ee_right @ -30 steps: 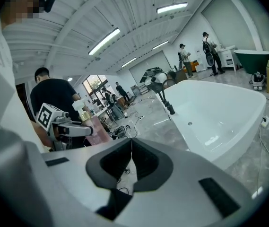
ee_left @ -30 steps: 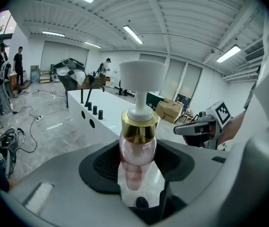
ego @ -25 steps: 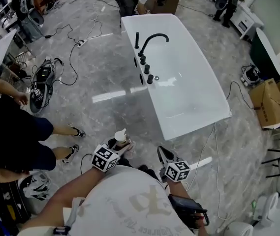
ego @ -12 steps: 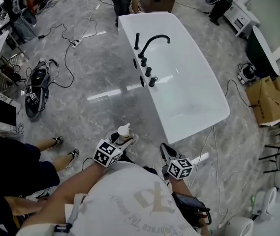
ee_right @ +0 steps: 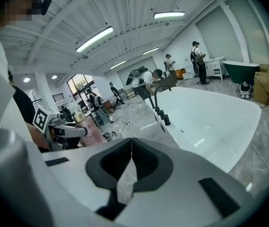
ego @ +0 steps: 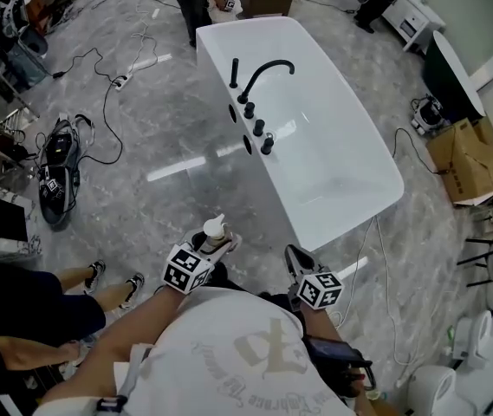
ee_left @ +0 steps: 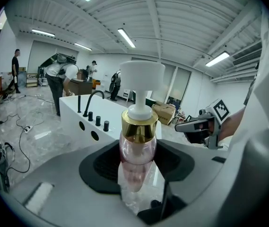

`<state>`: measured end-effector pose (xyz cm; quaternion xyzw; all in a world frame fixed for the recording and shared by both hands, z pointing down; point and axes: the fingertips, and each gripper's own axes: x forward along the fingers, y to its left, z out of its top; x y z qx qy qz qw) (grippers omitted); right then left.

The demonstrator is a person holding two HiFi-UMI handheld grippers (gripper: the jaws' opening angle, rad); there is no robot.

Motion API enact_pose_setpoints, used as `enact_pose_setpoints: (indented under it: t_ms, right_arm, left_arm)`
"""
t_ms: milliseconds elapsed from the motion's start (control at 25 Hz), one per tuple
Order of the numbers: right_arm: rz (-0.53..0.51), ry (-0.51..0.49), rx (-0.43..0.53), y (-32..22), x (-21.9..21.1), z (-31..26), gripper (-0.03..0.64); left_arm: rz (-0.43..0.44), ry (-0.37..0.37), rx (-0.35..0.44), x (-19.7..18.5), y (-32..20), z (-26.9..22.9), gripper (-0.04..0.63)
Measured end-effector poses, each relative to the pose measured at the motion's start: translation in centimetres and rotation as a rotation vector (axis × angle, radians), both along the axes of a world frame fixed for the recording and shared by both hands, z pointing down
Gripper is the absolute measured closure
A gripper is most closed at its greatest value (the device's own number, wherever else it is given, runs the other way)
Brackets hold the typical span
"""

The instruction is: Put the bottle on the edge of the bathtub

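Pump bottle carry step, we judge | white bathtub ahead of both grippers, well apart | left gripper clamped on it, upright | right gripper closed, empty | next: we must reach the near rim and set it down upright.

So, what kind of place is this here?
Probably a workshop or test hall, not a home bathroom: a white bathtub stands alone on a grey floor, with loose cables and a cardboard box around it.

The bottle is clear pink plastic with a shiny gold collar; bathtub and floor look glossy.
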<state>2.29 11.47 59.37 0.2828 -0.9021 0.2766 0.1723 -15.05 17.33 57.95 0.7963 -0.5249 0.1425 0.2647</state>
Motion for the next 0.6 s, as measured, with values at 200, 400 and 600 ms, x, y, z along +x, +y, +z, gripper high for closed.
enact_pose_setpoints:
  t_ms: [200,400,600]
  right_arm:
    - [0.001,0.01,0.001,-0.3,-1.8,0.0,0.611]
    - [-0.011,0.021,0.003,-1.1,-3.0,-0.1,0.611]
    - [0.003,0.008,0.016,-2.0,-4.1,-0.4,0.611]
  left_arm:
    - [-0.007,0.008,-0.005,-1.8,-0.2,0.5,0.383]
    - [-0.026,0.009,-0.001,-3.3,-0.9,0.4,0.383]
    - [-0.031,0.001,-0.017,-4.5,-0.9,0.6,0.383]
